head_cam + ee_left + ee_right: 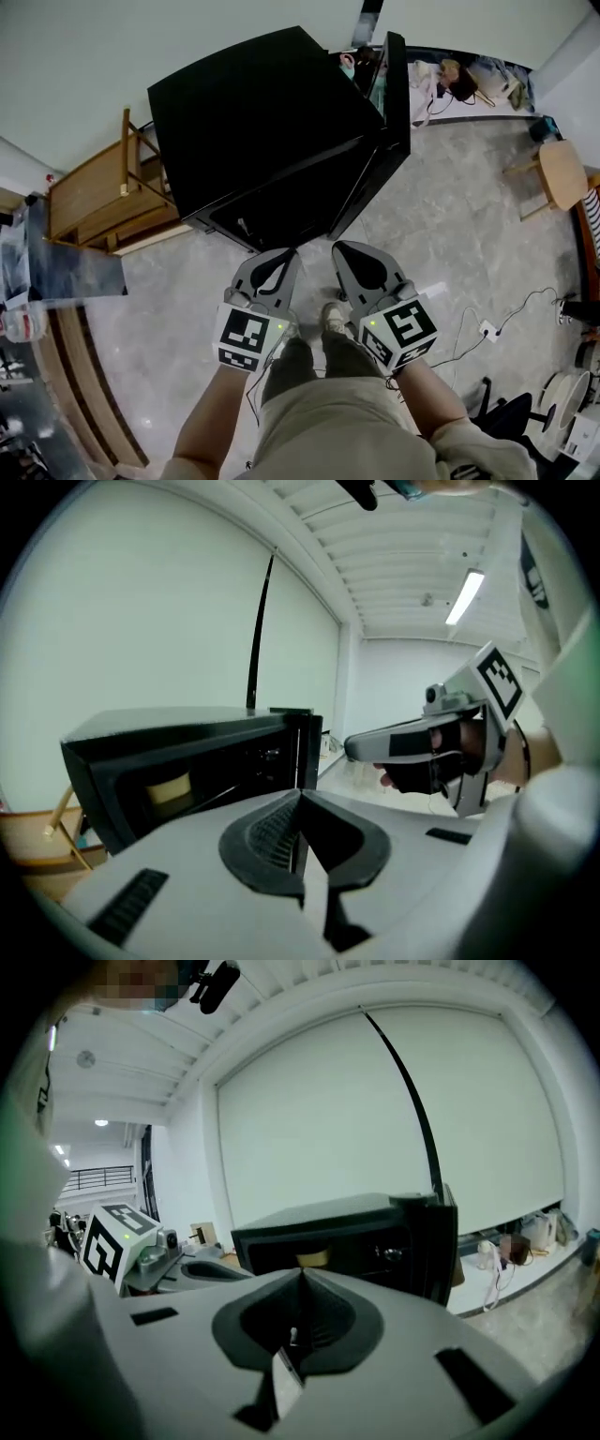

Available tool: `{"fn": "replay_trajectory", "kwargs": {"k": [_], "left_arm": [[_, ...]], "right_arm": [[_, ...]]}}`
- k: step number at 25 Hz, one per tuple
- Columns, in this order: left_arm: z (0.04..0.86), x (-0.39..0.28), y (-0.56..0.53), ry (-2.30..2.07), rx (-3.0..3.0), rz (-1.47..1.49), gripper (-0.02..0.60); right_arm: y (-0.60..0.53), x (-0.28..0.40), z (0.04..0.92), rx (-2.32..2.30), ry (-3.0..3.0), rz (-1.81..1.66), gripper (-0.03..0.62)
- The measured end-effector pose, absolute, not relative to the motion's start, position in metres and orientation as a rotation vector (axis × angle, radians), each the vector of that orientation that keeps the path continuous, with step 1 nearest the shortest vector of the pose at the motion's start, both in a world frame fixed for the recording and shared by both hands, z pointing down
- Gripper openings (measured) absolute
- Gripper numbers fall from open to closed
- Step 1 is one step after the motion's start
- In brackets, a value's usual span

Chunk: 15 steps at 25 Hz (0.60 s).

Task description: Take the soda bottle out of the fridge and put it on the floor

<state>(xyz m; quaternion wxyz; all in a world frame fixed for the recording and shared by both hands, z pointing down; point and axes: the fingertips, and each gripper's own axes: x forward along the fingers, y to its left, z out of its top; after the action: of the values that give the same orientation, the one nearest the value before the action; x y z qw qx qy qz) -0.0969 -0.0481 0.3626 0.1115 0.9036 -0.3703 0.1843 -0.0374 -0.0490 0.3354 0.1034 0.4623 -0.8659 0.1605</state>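
Soda bottle unseen; likely heavy, slick; grip its body; left gripper point(279, 258) and right gripper point(352, 251) fingers together, empty, facing fridge point(262, 122).

Left gripper point(284, 255) and right gripper point(343, 249): jaws together.

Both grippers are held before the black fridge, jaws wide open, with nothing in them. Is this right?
Not wide open: the left gripper and the right gripper both have their jaws shut, as each gripper view shows. They are empty, before the black fridge.
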Motion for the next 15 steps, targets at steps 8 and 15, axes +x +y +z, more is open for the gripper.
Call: {"fn": "replay_trajectory", "kwargs": {"k": [8,15], "left_arm": [[0.266,-0.143,-0.034,-1.273,2.72,0.392,0.006],[0.195,-0.165,-0.011,-1.388,2.808,0.315,0.006]], "right_arm": [[-0.039,-0.073,0.253,1.281,-2.663,0.255,-0.005],[-0.025,-0.095,0.176,1.173,-2.826,0.167,-0.005]]}}
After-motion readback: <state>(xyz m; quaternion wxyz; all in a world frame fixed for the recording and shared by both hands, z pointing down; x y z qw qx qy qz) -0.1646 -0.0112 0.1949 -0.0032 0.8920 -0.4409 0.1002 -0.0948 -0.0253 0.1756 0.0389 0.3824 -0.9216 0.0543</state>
